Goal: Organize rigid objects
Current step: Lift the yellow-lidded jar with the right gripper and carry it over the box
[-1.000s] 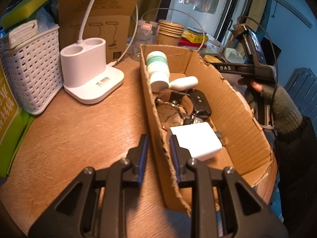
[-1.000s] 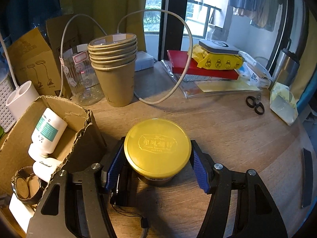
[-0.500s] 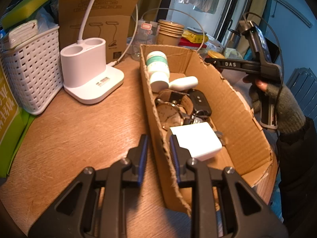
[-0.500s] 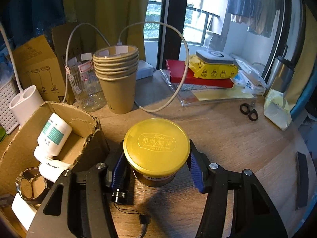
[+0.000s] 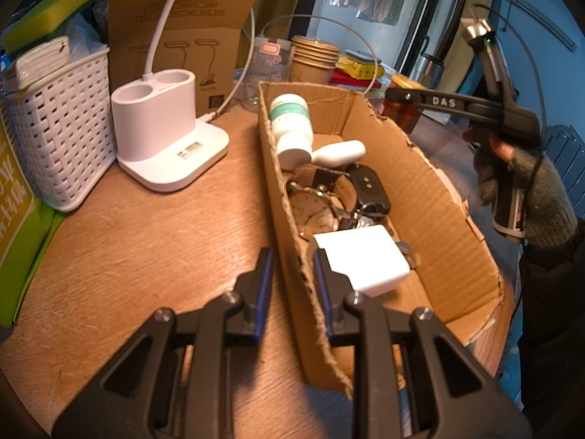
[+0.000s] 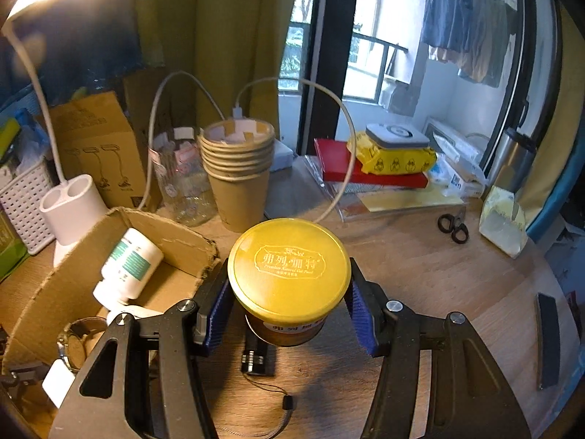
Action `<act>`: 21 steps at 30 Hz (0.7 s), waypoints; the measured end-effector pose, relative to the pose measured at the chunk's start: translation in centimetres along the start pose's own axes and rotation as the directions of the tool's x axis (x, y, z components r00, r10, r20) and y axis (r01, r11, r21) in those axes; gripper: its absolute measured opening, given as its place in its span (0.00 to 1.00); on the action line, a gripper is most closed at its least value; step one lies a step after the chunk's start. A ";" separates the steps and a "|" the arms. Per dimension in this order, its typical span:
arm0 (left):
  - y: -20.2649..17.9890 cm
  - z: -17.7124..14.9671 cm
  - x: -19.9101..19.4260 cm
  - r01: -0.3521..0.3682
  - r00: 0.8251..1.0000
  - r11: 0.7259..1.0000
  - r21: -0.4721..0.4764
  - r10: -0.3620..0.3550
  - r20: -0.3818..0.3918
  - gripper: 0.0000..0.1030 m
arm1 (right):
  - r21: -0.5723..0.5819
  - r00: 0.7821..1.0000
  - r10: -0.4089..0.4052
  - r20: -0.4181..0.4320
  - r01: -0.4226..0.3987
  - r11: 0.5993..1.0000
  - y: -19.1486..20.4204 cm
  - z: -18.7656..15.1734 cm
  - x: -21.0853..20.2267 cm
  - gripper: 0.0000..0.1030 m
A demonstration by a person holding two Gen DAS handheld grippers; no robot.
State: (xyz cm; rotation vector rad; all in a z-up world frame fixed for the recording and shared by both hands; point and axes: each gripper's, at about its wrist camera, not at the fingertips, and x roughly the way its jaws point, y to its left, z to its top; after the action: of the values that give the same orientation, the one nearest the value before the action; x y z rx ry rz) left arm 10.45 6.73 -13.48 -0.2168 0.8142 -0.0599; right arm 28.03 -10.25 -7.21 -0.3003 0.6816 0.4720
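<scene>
Left hand-held gripper [image 5: 290, 274] points down at an angle, clenched on the near side wall of the cardboard box [image 5: 431, 197]: one pad outside, one inside. Box sits on the desk [image 5: 146, 241].

Right hand-held gripper [image 6: 289, 307] is also angled down, grasping the yellow-lidded jar [image 6: 289, 270]; blue pads press on both sides under the lid. Jar is lifted off the desk, just beside the box's far corner. In the left wrist view a gloved hand [image 5: 526, 190] grips its handle beyond the box; the bar reads "DAS".

Jar lid has embossed Chinese characters with a small Latin line below, too small to read. White bottle [image 6: 128, 267] with a green label lies in the box, text illegible. Also inside: watch [image 5: 318, 212], black key fob [image 5: 369, 190], white charger [image 5: 365, 256]. A small black cylinder [image 6: 257, 360] lies on the desk under the jar.
</scene>
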 end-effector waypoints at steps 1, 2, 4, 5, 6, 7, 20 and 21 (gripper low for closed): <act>0.0 0.0 0.0 0.000 1.000 1.000 0.000 0.000 0.000 0.23 | -0.004 1.000 0.003 0.006 -0.003 1.000 0.2 0.1 -0.3 0.58; 0.0 0.0 0.0 0.000 1.000 1.000 0.000 0.000 0.000 0.23 | -0.009 1.000 0.007 0.013 -0.007 1.000 0.5 0.3 -0.6 0.58; 0.0 0.0 0.0 0.000 1.000 1.000 0.000 0.000 0.000 0.23 | -0.021 1.000 0.011 0.024 -0.011 1.000 0.9 0.6 -1.1 0.58; 0.0 0.0 0.0 0.000 1.000 1.000 0.000 0.000 0.000 0.23 | -0.025 0.999 0.015 0.030 -0.014 1.000 1.1 0.8 -1.3 0.58; 0.0 0.0 0.0 0.000 1.000 1.000 0.000 0.000 0.000 0.23 | -0.030 0.999 0.018 0.035 -0.017 0.999 1.4 0.9 -1.6 0.58; 0.0 0.0 0.0 0.000 1.000 1.000 0.000 0.000 0.000 0.23 | -0.036 0.999 0.023 0.040 -0.021 0.999 1.7 1.1 -1.8 0.58; 0.0 0.0 0.0 0.000 1.000 1.000 0.000 0.000 0.000 0.23 | -0.135 0.995 0.082 0.058 -0.074 0.988 5.4 2.0 -3.7 0.57; 0.0 0.0 0.0 0.000 1.000 1.000 0.000 0.000 0.000 0.23 | -0.140 0.995 0.086 0.057 -0.078 0.987 5.6 2.1 -3.6 0.57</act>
State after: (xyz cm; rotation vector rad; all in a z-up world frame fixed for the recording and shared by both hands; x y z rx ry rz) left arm 10.46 6.73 -13.48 -0.2167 0.8145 -0.0599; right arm 23.85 -5.78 -3.90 -0.3872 0.6026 0.6065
